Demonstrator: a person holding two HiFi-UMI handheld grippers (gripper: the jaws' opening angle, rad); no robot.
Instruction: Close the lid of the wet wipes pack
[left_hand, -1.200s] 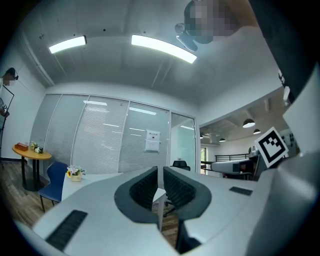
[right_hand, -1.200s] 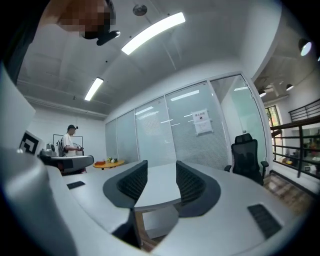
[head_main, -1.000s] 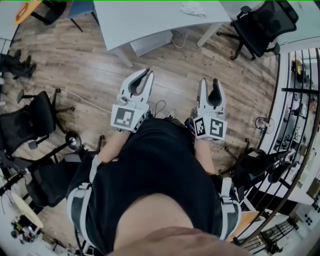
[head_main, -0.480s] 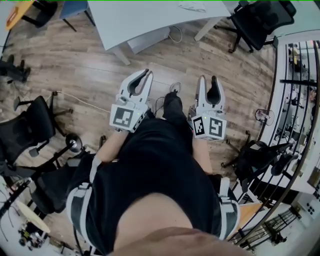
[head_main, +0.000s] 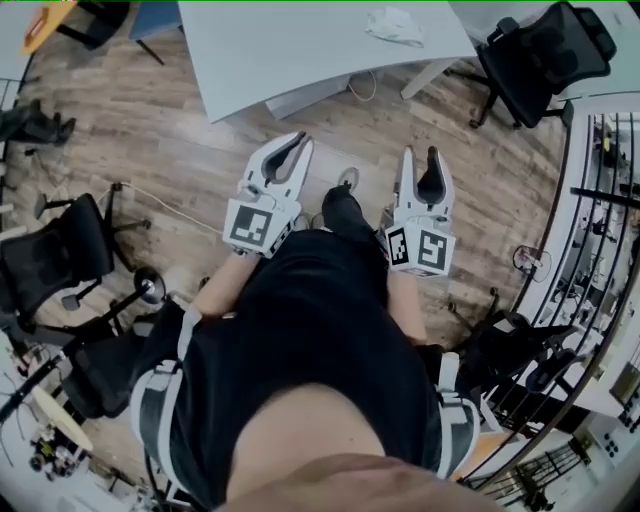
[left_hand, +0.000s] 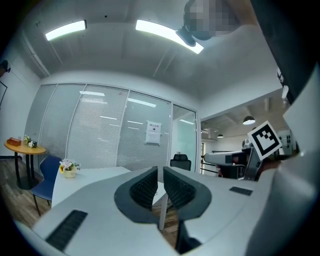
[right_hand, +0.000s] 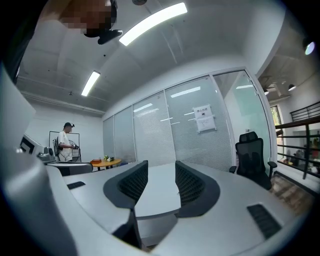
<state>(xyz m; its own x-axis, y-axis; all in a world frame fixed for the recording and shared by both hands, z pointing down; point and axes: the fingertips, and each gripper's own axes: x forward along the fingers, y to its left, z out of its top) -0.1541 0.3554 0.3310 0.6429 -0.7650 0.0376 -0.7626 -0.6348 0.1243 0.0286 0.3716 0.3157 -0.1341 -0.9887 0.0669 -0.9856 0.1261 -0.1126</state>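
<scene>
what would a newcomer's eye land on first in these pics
First, the two white grippers held out in front of the person in black, over the wood floor. The left tongs are shut and the right tongs are open and empty. Ahead stands a white table with a small white pack near its right end, and a black office chair sits just beyond it.

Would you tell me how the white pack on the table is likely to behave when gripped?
The pack looks creased and uneven, so it is probably soft and would give when squeezed. It lies low on the table, so it should not roll, though a push may slide it.
</scene>
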